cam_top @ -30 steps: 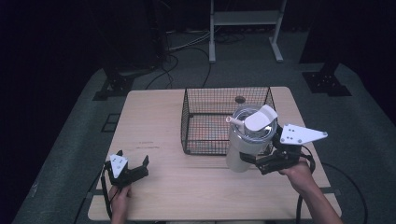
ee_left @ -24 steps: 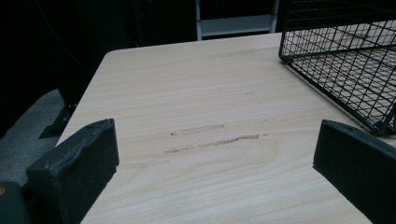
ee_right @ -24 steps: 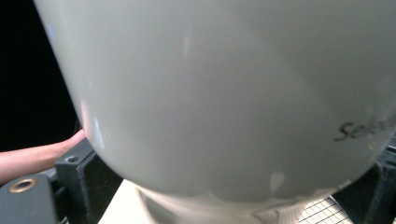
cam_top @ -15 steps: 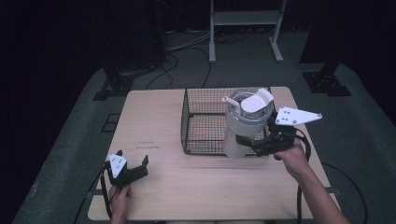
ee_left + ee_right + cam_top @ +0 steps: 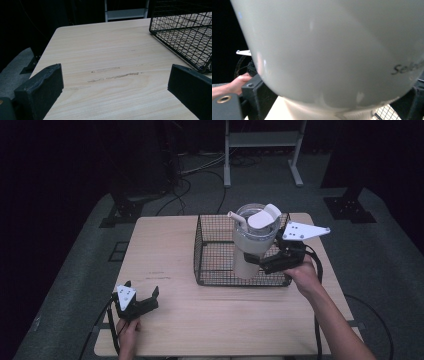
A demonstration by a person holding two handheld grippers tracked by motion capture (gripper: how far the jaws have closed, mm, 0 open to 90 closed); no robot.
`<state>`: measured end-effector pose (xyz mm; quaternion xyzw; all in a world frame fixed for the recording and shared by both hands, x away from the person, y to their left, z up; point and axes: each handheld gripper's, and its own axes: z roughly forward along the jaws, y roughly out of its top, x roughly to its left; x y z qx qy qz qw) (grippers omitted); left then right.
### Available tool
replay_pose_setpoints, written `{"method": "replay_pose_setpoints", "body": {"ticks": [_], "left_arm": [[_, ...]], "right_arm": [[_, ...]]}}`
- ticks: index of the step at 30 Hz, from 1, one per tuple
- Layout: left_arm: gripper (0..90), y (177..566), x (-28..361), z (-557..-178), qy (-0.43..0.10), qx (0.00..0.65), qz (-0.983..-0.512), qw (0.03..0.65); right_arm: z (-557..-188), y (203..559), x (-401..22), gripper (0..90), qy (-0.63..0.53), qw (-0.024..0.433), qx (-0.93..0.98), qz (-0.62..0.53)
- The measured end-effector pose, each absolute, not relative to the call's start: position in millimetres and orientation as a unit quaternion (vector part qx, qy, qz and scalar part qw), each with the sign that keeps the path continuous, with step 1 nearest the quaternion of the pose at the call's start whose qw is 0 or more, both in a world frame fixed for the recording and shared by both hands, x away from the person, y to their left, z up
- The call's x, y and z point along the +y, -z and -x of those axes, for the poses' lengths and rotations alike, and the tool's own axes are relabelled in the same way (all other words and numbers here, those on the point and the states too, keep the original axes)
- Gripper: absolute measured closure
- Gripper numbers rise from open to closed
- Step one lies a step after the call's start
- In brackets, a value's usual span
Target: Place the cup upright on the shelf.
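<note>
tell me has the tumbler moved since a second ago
Yes. The tumbler, held by the right gripper, has moved away from the table's near edge, over the wire basket.

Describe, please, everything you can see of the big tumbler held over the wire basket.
The tumbler is cream-white and glossy, narrowing to a slimmer base, with a clear lid, a white flip tab and a pale straw. It stands upright, raised above the black wire basket, clamped low on its body by the right tongs. Dark lettering marks its side.
</note>
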<state>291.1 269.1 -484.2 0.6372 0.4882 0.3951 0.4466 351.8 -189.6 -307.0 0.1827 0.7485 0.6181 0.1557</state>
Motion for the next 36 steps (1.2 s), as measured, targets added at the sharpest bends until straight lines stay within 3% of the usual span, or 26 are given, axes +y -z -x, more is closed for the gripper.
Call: {"method": "replay_pose_setpoints", "body": {"ticks": [26,36], "left_arm": [[0.0,484.1,269.9,-291.2,-0.392,0.489,-0.635,0.451],[0.0,484.1,270.0,-290.9,-0.391,0.489,-0.635,0.452]], "right_arm": [[-422.8,307.0,-150.9,7.5,-0.604,0.154,0.757,-0.196],[-448.9,325.0,-139.3,7.5,-0.596,0.145,0.763,-0.204]]}}
